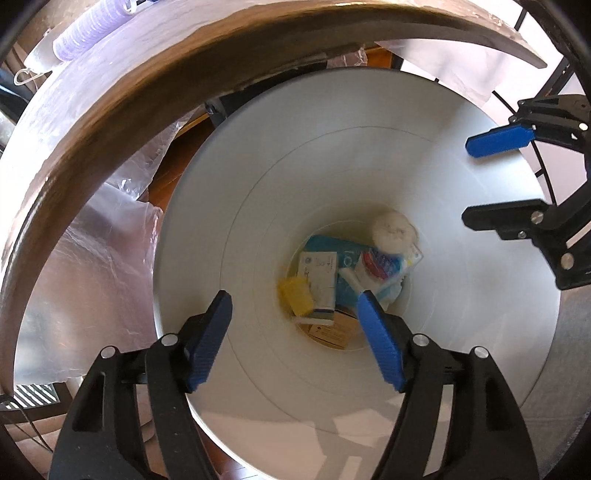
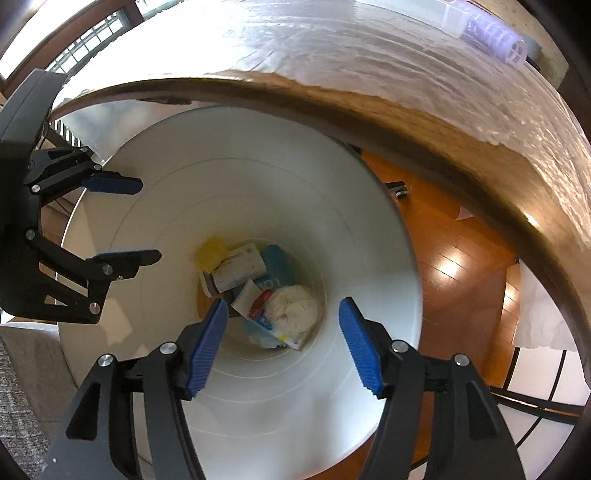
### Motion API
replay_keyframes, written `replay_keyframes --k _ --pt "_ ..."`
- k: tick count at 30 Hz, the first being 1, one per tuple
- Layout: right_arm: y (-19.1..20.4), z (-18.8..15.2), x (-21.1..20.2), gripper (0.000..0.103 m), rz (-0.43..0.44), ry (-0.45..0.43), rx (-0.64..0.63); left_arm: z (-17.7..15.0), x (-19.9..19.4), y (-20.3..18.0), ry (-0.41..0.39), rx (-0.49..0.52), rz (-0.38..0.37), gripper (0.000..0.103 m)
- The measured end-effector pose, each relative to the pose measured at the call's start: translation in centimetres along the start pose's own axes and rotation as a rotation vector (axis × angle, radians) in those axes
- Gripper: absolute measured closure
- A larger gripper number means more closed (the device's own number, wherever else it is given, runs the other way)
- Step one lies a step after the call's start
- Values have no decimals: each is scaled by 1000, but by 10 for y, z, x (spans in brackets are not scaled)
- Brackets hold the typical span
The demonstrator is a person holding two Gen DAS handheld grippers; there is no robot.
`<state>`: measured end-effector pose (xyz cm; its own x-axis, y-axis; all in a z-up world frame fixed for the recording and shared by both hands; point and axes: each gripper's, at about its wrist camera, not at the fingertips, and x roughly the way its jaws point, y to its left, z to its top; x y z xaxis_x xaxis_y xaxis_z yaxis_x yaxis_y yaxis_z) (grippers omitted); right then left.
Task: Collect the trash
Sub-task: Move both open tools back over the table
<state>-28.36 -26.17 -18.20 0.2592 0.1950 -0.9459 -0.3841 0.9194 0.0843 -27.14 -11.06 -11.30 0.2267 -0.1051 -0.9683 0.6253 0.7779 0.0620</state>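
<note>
A tall white trash bin (image 1: pixel 461 295) (image 2: pixel 369 229) stands on the floor beside the table, seen from above. At its bottom lie trash items: a yellow piece (image 1: pixel 295 293) (image 2: pixel 210 251), a white box (image 1: pixel 319 273) (image 2: pixel 240 269), a blue pack (image 1: pixel 347 251) (image 2: pixel 277 264) and a crumpled white tissue (image 1: pixel 393 229) (image 2: pixel 293 306). My left gripper (image 1: pixel 293 314) (image 2: pixel 140 218) is open and empty over the bin mouth. My right gripper (image 2: pixel 282 321) (image 1: pixel 467 179) is open and empty over the bin too.
A round wooden table edge (image 1: pixel 110 122) (image 2: pixel 461 147) covered in clear plastic curves over the bin. A purple-white stack of cups (image 1: pixel 88 29) (image 2: pixel 495 33) lies on the table. Wooden floor (image 2: pixel 454 273) lies to the right; a black chair frame (image 2: pixel 535 402) stands nearby.
</note>
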Motion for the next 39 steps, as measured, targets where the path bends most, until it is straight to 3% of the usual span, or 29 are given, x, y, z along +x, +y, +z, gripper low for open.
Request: replay_keyframes --k 8,12,17,23,26,27,28,30,32,35,39 --pt "-5 1 -8 34 0 -10 15 0 0 2 1 -5 -17 31" --pt "-2 1 -15 28 2 -17 18 -2 -4 1 -16 -7 -31 19" --pt "4 4 -23 24 12 -14 22 -3 -8 0 -17 -2 -26 18" --pt "10 4 -61 20 -7 -47 4 -8 -34 -2 -37 32 -5 18" --pt "12 7 -107 19 -17 -128 -27 -9 -83 4 -118 43 1 18" --pt "12 11 -129 13 -40 -186 -44 -7 -97 8 -151 36 -6 18" --pt "11 15 -142 6 -70 -230 -48 -2 -116 14 -199 17 -1 10" --pt "4 29 -171 4 -175 -363 -19 9 -147 30 -318 -50 50 1" --pt "-11 45 -182 4 -256 -428 46 26 -167 53 -429 -151 91 1" --pt "-42 73 -181 4 -301 -457 149 53 -164 82 -456 -256 109 1" --pt "-77 106 -165 4 -364 -448 221 81 -149 106 -458 -299 143 1"
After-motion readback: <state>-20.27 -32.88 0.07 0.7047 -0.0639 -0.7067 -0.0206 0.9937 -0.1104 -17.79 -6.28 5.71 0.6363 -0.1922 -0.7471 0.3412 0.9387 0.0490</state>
